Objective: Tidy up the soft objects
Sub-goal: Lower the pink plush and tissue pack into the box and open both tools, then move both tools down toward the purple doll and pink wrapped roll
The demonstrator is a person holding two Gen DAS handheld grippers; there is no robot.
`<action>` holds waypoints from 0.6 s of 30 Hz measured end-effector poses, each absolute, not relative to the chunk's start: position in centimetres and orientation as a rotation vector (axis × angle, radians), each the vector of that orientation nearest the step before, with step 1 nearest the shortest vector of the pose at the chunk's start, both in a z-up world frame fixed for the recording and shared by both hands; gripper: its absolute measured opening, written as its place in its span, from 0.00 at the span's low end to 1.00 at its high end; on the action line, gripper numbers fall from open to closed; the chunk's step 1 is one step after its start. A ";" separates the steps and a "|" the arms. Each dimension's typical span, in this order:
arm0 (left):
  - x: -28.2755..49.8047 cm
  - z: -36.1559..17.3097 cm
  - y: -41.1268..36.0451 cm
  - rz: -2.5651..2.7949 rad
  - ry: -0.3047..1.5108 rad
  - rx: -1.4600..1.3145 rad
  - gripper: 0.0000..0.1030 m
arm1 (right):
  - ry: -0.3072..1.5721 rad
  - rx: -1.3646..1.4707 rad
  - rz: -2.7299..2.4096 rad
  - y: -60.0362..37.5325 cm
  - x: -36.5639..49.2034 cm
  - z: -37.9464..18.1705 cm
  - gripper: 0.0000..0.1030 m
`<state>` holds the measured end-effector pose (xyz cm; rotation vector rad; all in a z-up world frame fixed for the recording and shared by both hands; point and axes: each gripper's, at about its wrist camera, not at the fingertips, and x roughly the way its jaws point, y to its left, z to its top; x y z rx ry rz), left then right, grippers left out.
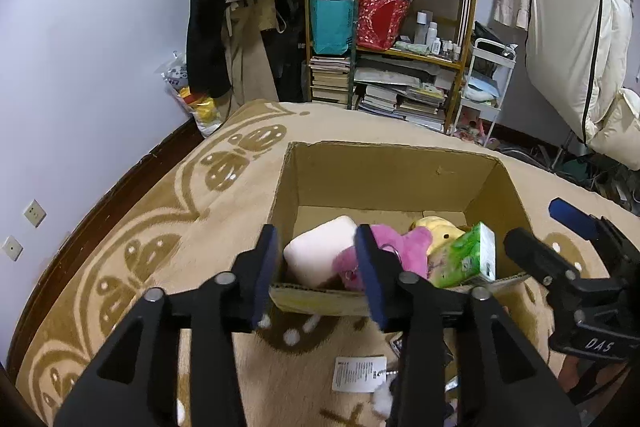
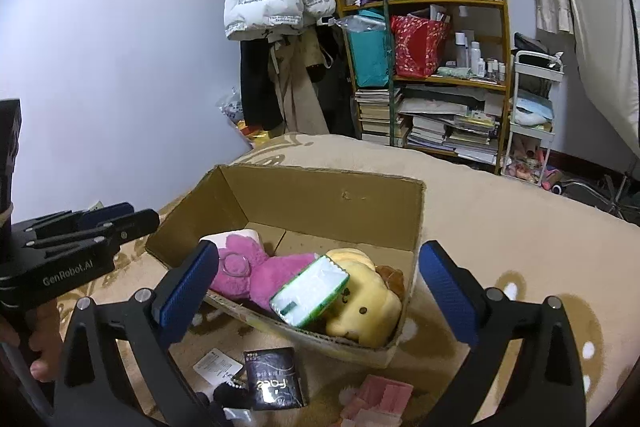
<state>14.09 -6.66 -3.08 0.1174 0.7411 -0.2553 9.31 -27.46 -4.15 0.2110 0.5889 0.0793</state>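
An open cardboard box (image 1: 384, 167) (image 2: 320, 195) stands on a tan patterned blanket. Inside it lie a pale pink soft block (image 1: 320, 251), a magenta plush (image 1: 404, 247) (image 2: 248, 271), a yellow dog plush (image 2: 364, 303) (image 1: 436, 231) and a green-and-white tissue pack (image 1: 468, 259) (image 2: 308, 291). My left gripper (image 1: 320, 267) is open and empty, just in front of the box's near wall. My right gripper (image 2: 320, 291) is open wide and empty, above the box's near right corner. It shows at the right edge of the left wrist view (image 1: 568, 251).
Loose on the blanket in front of the box are a black sachet (image 2: 274, 379), a white tag (image 1: 359, 374) (image 2: 218, 365), a pink item (image 2: 380, 399) and a small dark plush (image 2: 228, 393). A cluttered shelf (image 1: 392, 39), hanging coats (image 1: 240, 7) and a white cart (image 1: 488, 83) stand behind.
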 end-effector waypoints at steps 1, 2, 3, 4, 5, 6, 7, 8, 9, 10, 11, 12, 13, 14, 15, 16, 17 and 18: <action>13.8 -2.9 -6.6 -0.253 0.737 0.115 0.49 | 0.588 0.214 0.078 -27.5 8.9 -4.0 1.00; 13.5 -2.7 -6.5 -0.251 0.729 0.114 0.53 | 0.587 0.216 0.075 -27.6 8.7 -3.7 1.00; 13.1 -2.5 -6.5 -0.251 0.720 0.114 0.55 | 0.585 0.217 0.070 -27.6 8.3 -3.6 1.00; 12.7 -2.4 -6.5 -0.254 0.719 0.116 0.55 | 0.581 0.218 0.066 -27.7 7.8 -3.4 1.00; 12.5 -2.3 -6.5 -0.257 0.721 0.116 0.56 | 0.578 0.219 0.061 -27.7 7.3 -3.1 1.00; 12.1 -2.2 -6.5 -0.261 0.723 0.115 0.59 | 0.575 0.221 0.057 -27.7 6.7 -3.0 1.00; 11.8 -2.0 -6.5 -0.263 0.723 0.114 0.61 | 0.573 0.225 0.054 -27.8 6.2 -2.7 1.00; 11.5 -1.9 -6.5 -0.262 0.722 0.114 0.67 | 0.572 0.228 0.053 -27.9 5.8 -2.5 1.00; 11.2 -1.7 -6.4 -0.261 0.719 0.115 0.71 | 0.571 0.230 0.050 -27.9 5.5 -2.3 1.00; 10.7 -1.6 -6.4 -0.258 0.716 0.117 0.73 | 0.569 0.232 0.046 -28.0 5.0 -2.1 1.00; 10.4 -1.4 -6.4 -0.259 0.716 0.117 0.76 | 0.569 0.232 0.042 -28.1 4.6 -1.9 1.00; 10.0 -1.3 -6.3 -0.262 0.717 0.117 0.78 | 0.569 0.232 0.038 -28.1 4.1 -1.8 1.00; 9.6 -1.2 -6.3 -0.268 0.719 0.114 0.78 | 0.571 0.231 0.034 -28.1 3.8 -1.6 1.00; 9.2 -1.1 -6.2 -0.277 0.722 0.111 0.81 | 0.572 0.230 0.029 -28.2 3.4 -1.5 1.00; 8.9 -1.0 -6.1 -0.281 0.723 0.110 0.85 | 0.573 0.231 0.027 -28.1 3.1 -1.4 1.00; 8.5 -1.0 -6.0 -0.282 0.724 0.108 0.87 | 0.574 0.233 0.025 -28.1 2.7 -1.2 1.00; 8.0 -0.9 -5.9 -0.280 0.728 0.106 0.89 | 0.578 0.233 0.021 -28.1 2.3 -1.0 1.00; 7.6 -1.0 -5.8 -0.278 0.732 0.102 0.90 | 0.583 0.235 0.019 -28.1 2.1 -1.0 1.00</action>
